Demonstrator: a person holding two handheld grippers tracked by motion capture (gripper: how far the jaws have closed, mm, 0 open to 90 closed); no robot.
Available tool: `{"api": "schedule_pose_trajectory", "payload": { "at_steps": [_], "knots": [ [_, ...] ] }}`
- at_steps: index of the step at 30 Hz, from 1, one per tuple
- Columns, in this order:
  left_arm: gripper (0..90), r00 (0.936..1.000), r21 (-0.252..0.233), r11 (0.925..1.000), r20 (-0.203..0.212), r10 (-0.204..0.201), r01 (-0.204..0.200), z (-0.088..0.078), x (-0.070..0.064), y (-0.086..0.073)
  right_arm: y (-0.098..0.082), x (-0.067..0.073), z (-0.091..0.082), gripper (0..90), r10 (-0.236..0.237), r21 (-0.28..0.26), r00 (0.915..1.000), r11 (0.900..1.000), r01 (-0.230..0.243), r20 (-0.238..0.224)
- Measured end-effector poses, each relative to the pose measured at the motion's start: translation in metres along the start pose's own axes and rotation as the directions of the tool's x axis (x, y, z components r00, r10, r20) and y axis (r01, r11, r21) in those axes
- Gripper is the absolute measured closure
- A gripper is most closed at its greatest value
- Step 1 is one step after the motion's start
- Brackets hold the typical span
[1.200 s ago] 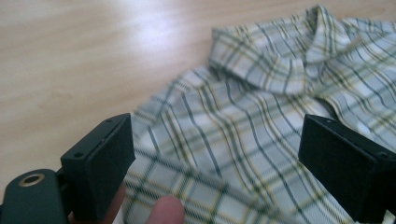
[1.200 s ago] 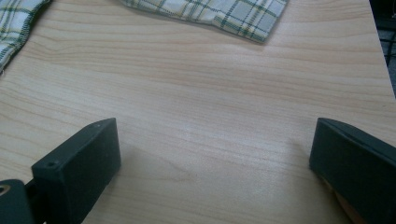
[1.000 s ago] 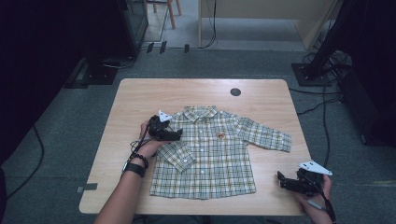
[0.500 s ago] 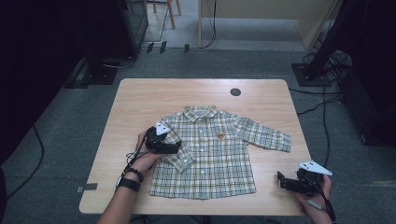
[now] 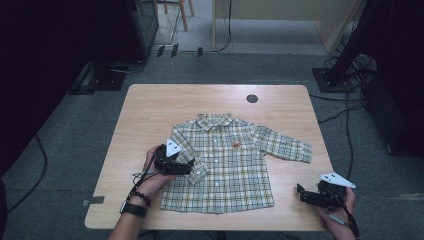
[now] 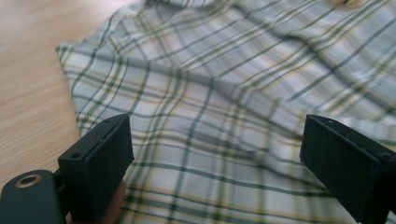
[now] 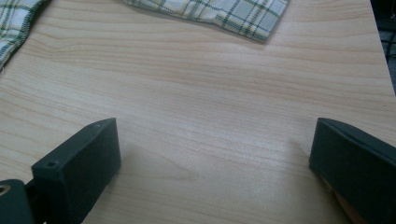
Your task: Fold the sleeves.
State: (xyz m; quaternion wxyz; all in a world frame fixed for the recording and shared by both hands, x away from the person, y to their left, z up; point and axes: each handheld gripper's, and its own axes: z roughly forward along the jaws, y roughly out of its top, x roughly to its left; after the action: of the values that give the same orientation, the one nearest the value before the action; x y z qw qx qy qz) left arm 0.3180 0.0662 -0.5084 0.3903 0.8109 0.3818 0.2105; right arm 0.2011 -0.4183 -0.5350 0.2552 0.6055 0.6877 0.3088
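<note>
We see our left gripper (image 5: 189, 165) with jaws spread wide over the folded-in sleeve of the plaid shirt (image 5: 225, 165) lying mid-tabletop (image 5: 150, 115), while our right gripper (image 5: 301, 192) rests open near the front right corner

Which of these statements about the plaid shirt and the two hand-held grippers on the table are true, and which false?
1. The green-and-yellow plaid button-up shirt lies spread flat on the light wooden table. True.
2. The left hand-held gripper is shut. False: its jaws stand wide open over the shirt's folded sleeve.
3. The right hand-held gripper is open above bare wood. True.
4. A small round black disc lies on the shirt. False: it lies on the table beyond the collar.
</note>
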Motion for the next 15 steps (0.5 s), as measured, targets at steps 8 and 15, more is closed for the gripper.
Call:
{"api": "schedule_pose_trajectory", "payload": {
  "at_steps": [8, 15],
  "knots": [
    [10.0, 0.9995, 0.027, 0.9996, 0.032, -0.004, 0.003, -0.001, -0.007, -0.012, 0.000, 0.000, 0.000, 1.8, 0.000, 0.001, 1.0000, 1.000, 0.000, 0.002],
    [10.0, 0.9990, 0.033, 0.9994, 0.044, 0.007, -0.008, -0.007, -0.014, -0.027, 0.000, 0.000, 0.000, 1.7, 0.000, 0.001, 1.0000, 1.000, 0.000, 0.003]
  ]
}}
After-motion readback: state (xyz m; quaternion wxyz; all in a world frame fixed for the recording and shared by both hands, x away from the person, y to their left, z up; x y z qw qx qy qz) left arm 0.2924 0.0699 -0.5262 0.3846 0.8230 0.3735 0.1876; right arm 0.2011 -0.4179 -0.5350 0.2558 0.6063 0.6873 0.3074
